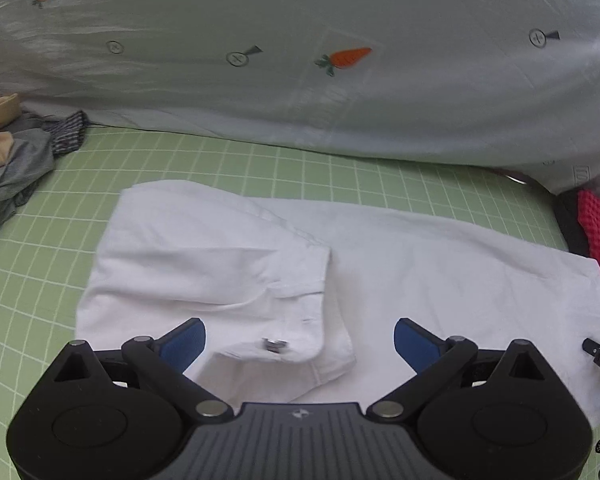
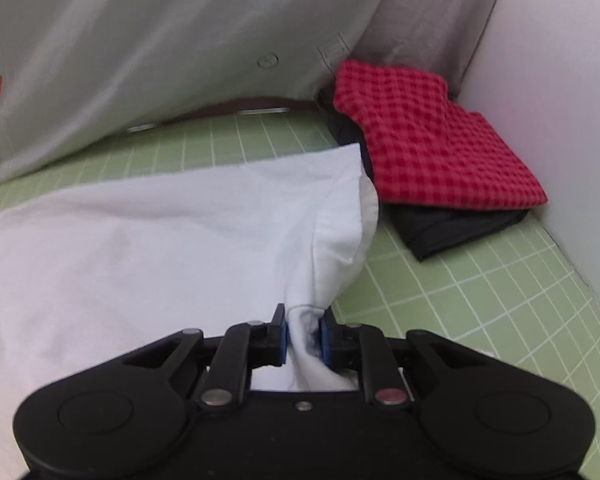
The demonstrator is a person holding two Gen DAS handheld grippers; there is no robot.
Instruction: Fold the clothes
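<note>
From my left wrist, the white shirt [image 1: 380,264] lies flat on the green mat [image 1: 52,280], one sleeve [image 1: 220,264] folded across it with the cuff [image 1: 292,344] just ahead of me. My left gripper [image 1: 300,340] hangs wide apart over that cuff, gripping nothing; I judge it is placed to take the near edge. A loose pile of clothes [image 1: 16,168] sits at the far left, against the carrot-print bedding [image 1: 300,60].

From my right wrist, my right gripper [image 2: 303,336] is pinched tight on a bunched corner of the shirt [image 2: 140,240], lifting it off the mat, probably to carry the fold over. A red checked cloth [image 2: 436,140] rests on a dark garment [image 2: 452,228] nearby, apparently finished pieces set aside.
</note>
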